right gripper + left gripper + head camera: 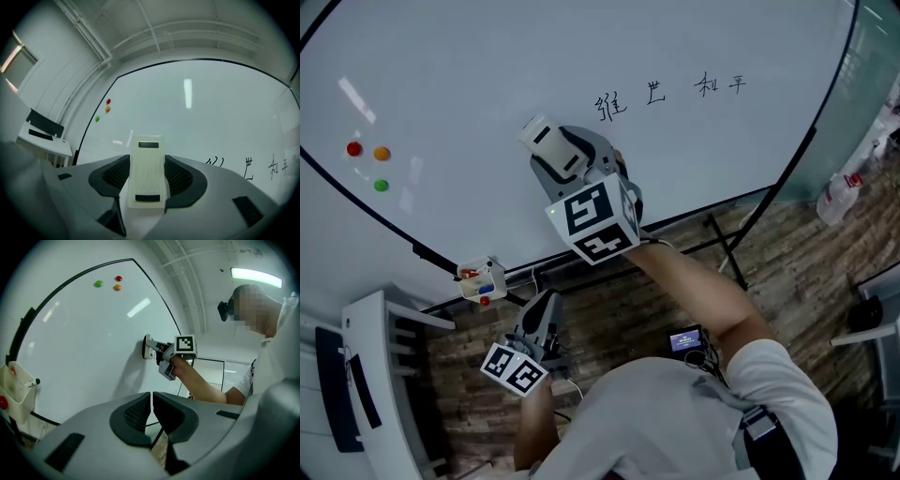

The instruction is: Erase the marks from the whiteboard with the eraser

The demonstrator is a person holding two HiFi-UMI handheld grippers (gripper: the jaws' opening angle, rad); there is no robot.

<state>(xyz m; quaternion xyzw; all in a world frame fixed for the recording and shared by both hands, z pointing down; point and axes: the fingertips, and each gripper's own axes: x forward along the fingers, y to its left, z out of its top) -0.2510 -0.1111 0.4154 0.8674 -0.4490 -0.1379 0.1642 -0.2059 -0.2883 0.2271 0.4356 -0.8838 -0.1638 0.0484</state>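
Note:
A white eraser [148,171] sits clamped between the jaws of my right gripper [148,177], its far end [539,134] against the whiteboard [487,84]. Black handwritten marks [666,92] run along the board to the right of the eraser; the right gripper view shows them low on the right as marks [248,168]. From the left gripper view the right gripper [161,352] presses the eraser [148,347] on the board. My left gripper [542,323] hangs low, below the board's edge, with its jaws [152,416] together and nothing between them.
Red, orange and green magnets [367,159] sit at the board's left. A small pen tray [481,280] with markers hangs on the board's lower frame. A white desk [370,375] stands at the lower left. A spray bottle [842,192] is at the right.

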